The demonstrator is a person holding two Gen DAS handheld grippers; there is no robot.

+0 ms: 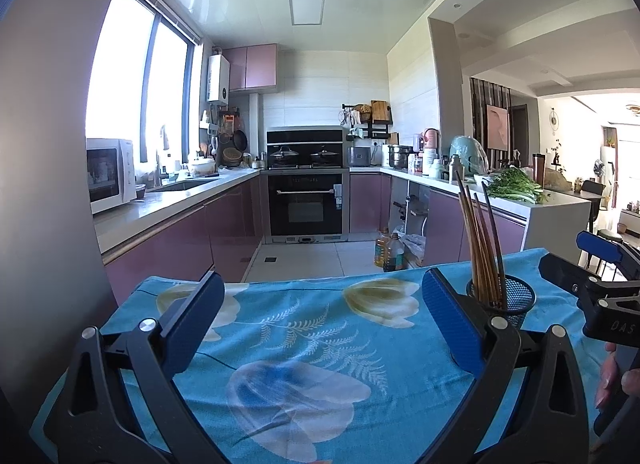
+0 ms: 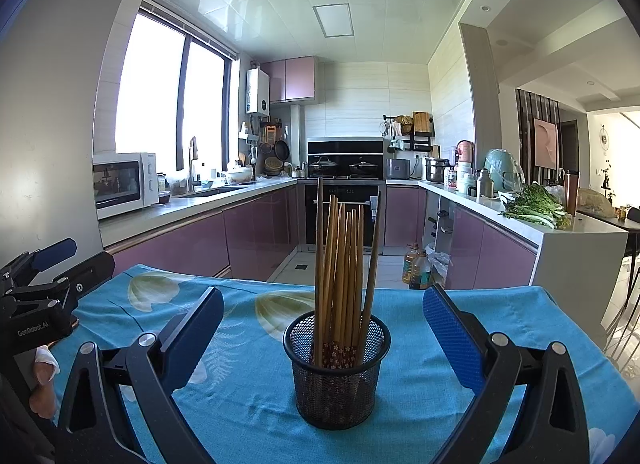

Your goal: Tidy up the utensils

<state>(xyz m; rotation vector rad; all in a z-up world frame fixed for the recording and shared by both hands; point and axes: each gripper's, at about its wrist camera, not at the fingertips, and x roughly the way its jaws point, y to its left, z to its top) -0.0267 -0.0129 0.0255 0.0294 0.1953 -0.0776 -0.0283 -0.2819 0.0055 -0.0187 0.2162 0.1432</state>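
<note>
I have both tools over the counter (image 2: 500,328), which is covered by a blue cloth printed with large pale flowers. My right tool (image 2: 323,328) has its blue-padded fingers (image 2: 450,338) spread wide apart, gripping nothing. Between them in the right wrist view, but further out than the tips and touching neither pad, stands the black mesh cup (image 2: 337,376), upright on the cloth. It holds a bundle of wooden chopsticks (image 2: 340,272), thin ends up; most stand nearly straight and close together, one darker stick leans out to the right against the rim, and a patterned red band shows at their lower ends through the mesh.

My left tool (image 1: 322,314) is also wide open and empty, with only bare cloth between its pads. In the left wrist view the mesh cup (image 1: 514,300) sits just beyond and to the right of the right-hand pad, partly hidden by it, chopsticks (image 1: 480,240) fanning slightly. The right tool (image 1: 592,268) shows at that view's right edge, with fingertips of the hand (image 1: 612,376) holding it below. The left tool (image 2: 52,264) shows likewise at the left edge of the right wrist view.

Beyond the cloth's far edge lie a kitchen floor, pink cabinets and an oven (image 2: 344,203).
</note>
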